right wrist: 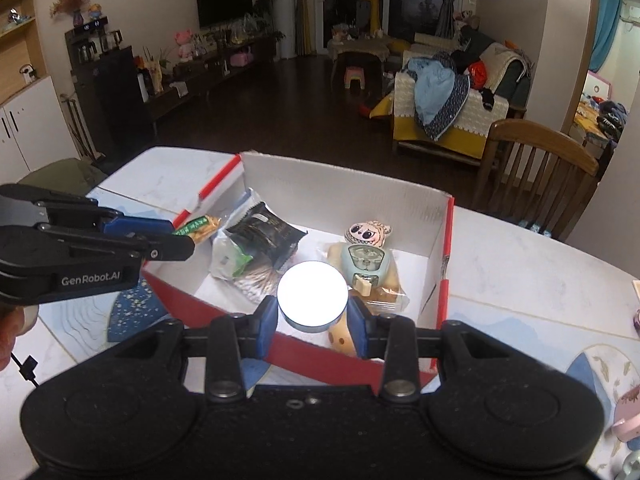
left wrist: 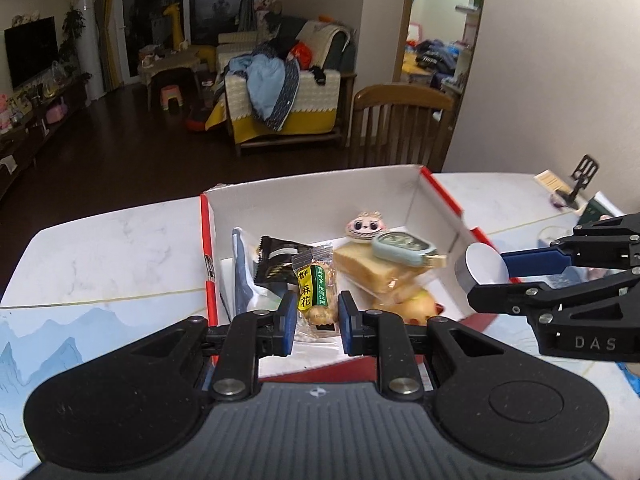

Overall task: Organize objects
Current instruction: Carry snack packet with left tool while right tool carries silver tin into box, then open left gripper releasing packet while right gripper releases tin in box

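Observation:
A red-and-white cardboard box point(left wrist: 436, 196) point(right wrist: 442, 248) stands open on the marble table. It holds a black packet point(left wrist: 276, 264), wrapped bread point(left wrist: 368, 268), a teal timer point(left wrist: 404, 246) point(right wrist: 366, 262) and a cartoon-face charm point(right wrist: 366, 232). My left gripper point(left wrist: 316, 312) point(right wrist: 182, 236) is shut on a yellow-green snack packet point(left wrist: 314, 288) point(right wrist: 198, 227) over the box's near-left part. My right gripper point(right wrist: 313, 316) point(left wrist: 486, 276) is shut on a round white-topped tin point(right wrist: 313, 294) point(left wrist: 482, 266), which hangs over the box's near-right rim.
A wooden chair point(left wrist: 400, 120) stands beyond the table's far edge. A black phone stand point(left wrist: 582, 178) is at the far right of the table. A blue patterned mat point(left wrist: 52, 328) lies under the box's near side, and pink things point(right wrist: 630, 420) sit at the right.

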`<state>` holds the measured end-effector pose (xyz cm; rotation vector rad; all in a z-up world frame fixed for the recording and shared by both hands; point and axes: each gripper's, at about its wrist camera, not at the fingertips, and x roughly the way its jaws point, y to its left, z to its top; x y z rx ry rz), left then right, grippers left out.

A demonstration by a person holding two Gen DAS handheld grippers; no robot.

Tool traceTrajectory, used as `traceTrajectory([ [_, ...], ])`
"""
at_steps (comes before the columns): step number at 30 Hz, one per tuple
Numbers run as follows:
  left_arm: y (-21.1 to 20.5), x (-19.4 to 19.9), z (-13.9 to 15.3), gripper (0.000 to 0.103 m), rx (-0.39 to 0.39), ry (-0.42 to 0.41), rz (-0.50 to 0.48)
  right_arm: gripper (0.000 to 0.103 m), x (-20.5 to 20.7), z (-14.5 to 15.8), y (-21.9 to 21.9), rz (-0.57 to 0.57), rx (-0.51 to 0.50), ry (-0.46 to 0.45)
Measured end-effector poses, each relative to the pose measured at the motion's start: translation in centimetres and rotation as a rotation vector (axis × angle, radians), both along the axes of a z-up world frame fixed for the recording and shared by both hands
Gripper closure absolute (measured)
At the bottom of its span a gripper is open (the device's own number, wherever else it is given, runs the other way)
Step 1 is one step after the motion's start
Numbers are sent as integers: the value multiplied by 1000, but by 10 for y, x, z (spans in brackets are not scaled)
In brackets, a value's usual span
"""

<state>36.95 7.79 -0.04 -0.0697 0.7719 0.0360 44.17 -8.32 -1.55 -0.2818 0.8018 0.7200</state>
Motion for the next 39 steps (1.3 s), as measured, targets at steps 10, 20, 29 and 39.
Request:
traceTrajectory([
  [10, -3, 43, -30, 82, 62, 120, -35, 66, 35, -30, 18, -21, -46, 95],
  [20, -3, 70, -61, 82, 75, 252, -42, 66, 61, -58, 25, -68, -90, 194],
  [29, 3, 88, -75, 82, 47, 320, -24, 66, 77, -75, 25, -94, -107, 250],
  [39, 8, 94, -91, 82, 25, 376, 4, 64, 77, -77, 23, -87, -113, 250],
])
